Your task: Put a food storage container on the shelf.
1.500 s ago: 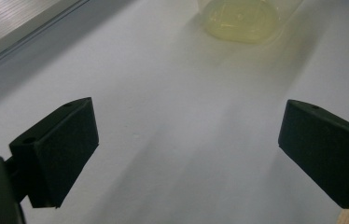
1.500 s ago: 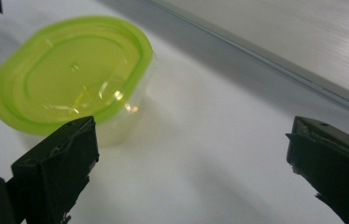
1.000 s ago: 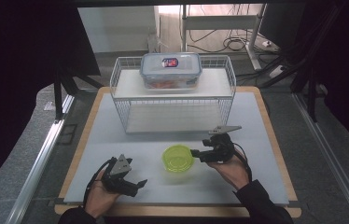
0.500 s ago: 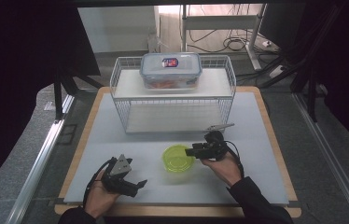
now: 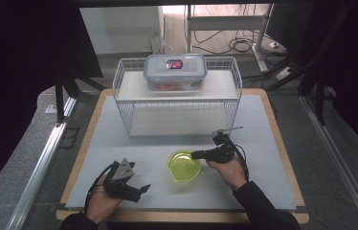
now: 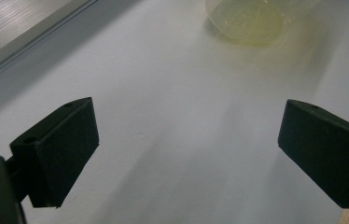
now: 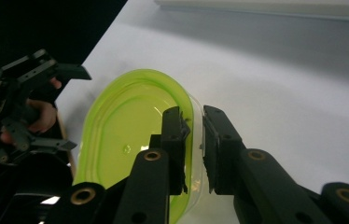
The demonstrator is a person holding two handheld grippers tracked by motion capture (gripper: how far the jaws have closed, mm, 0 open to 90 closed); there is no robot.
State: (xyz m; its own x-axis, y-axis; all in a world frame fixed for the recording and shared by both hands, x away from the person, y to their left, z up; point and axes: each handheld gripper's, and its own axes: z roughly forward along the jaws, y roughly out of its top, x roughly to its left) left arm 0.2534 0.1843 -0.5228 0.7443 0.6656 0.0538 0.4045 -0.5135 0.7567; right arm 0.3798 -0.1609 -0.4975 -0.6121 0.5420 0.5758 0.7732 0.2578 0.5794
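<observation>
Since the earlier high views the right gripper (image 5: 197,155) has come in lower and closer to the green bowl (image 5: 184,165), and its jaws have just been closing with the bowl's rim between them. Seen from the right gripper view, one jaw stands inside the bowl (image 7: 130,135) and the other outside, the two nearly together with the thin translucent wall in the narrow gap — the pads look pressed on that wall at the bowl's near-right edge. A right hand (image 5: 227,171) holds this gripper from behind, and its cable loops over the wrist.

Down at the lower left of the mat the left gripper (image 5: 141,189) has kept its place. Its jaws stand wide apart in the left gripper view, with bare mat between them and nothing held — the bowl (image 6: 247,18) lies well ahead of them, blurred at the top edge.

The bowl sits on the grey mat (image 5: 119,143), in front of a white wire rack (image 5: 177,103) and well apart from it. On the rack's upper shelf rests a clear lidded container (image 5: 175,72) with something reddish inside; its lid bears a small red and blue label, too small to read. Nothing stands between the right gripper and the bowl. A wooden board (image 5: 282,143) edges the mat.
</observation>
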